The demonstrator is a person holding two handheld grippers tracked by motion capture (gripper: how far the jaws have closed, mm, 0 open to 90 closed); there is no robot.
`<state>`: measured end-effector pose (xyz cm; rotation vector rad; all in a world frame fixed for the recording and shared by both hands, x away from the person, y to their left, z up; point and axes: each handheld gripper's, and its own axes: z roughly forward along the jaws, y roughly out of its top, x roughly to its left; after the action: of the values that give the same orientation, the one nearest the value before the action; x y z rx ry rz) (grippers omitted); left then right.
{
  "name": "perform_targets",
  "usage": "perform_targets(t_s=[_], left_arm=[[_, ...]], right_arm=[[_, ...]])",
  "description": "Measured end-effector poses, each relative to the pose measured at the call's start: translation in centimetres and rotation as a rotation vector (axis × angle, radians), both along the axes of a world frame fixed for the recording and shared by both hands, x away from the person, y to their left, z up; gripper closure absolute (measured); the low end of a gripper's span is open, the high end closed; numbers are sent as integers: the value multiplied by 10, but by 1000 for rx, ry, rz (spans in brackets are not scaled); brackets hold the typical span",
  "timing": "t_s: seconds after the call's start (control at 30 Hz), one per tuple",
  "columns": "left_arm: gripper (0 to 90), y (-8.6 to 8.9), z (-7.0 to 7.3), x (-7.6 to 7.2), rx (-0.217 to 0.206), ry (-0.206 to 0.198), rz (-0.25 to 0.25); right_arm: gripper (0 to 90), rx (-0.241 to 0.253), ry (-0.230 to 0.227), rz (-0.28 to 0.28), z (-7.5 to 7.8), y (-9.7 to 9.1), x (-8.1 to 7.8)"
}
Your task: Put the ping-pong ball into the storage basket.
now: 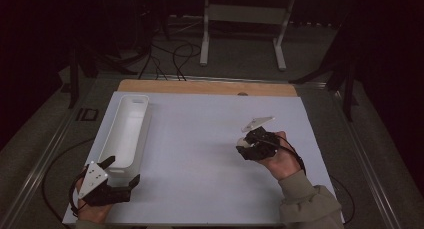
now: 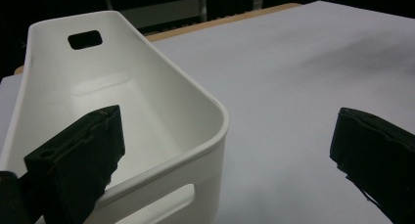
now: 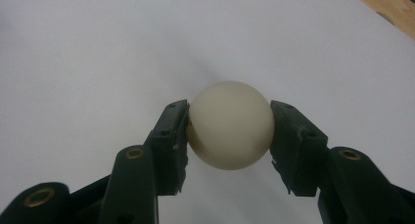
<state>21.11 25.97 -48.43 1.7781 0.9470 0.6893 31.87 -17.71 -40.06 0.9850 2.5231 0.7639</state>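
Hands come in at the near edge of the table (image 1: 210, 139), which is covered by a white sheet with a strip of bare wood showing along its far side. At the near left corner the left gripper (image 1: 122, 171) rests low over the sheet, its fingers (image 2: 80, 158) spread wide apart with nothing between them; in the left gripper view one finger sits in front of the near end of a long white bin (image 2: 147, 106), while the other hangs over bare sheet well to the side. That bin (image 1: 131, 129) lies lengthwise along the left edge of the table, running from just beside the left gripper toward the far side, with a handle slot cut in each short wall and nothing visible inside it. Further in, right of the middle of the table, the right gripper (image 1: 243, 145) is held in a hand whose sleeve enters from the near right corner. Its fingers (image 3: 171, 141) are clamped on a cream-white ball (image 3: 230, 125), pressing it from both sides above the sheet; the ball (image 1: 242, 142) sits well apart from the bin. Beyond the table, on the dark floor, stand a pale metal frame (image 1: 245, 19) and some loose black cables (image 1: 170, 56).
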Motion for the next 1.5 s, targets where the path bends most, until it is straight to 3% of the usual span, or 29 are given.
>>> perform_targets(t_s=[1.5], left_arm=[[2,0,-1,2,-8,12,-9]], right_arm=[[509,18,-32,44,14,21,6]])
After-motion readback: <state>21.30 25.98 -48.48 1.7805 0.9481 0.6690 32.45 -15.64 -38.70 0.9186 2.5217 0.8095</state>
